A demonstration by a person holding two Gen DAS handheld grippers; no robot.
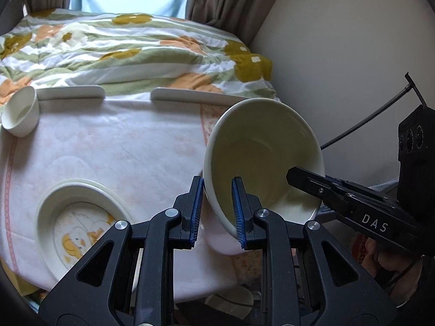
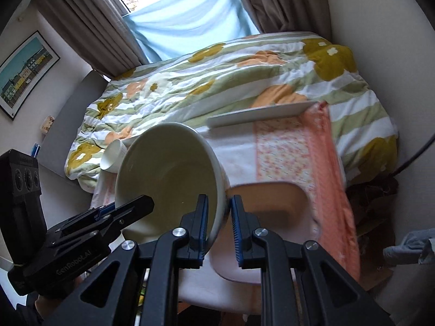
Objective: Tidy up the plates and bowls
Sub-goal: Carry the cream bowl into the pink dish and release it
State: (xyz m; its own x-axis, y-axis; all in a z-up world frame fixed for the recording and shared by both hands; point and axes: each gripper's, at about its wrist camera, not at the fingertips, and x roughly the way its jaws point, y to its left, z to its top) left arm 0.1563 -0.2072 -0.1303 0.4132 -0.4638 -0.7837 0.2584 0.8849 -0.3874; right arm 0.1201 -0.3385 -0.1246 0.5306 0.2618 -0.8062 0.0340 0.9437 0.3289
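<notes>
Beyond the cloth-covered table [image 1: 114, 146] lies a flowered quilt [image 1: 130, 51]. You hold the big bowl [image 1: 261, 157] tilted in the air, your left gripper [image 1: 216, 212] and right gripper [image 2: 217, 228] each clamped on its rim. A duck plate [image 1: 78, 225] and small cup [image 1: 20, 115] sit left, with bare cloth between them.

Well ahead of my tongs I see a flowered quilt [image 1: 130, 51] in green, orange and mustard spread over a bed. Beyond it, brown curtains [image 2: 89, 27] flank a window covered by a pale blue cloth [image 2: 187, 24]. Far off to the left of my right tongs, a framed picture [image 2: 24, 73] of coloured houses hangs on the wall. Beneath my tongs lies a white and pink tablecloth [image 1: 114, 146].
</notes>
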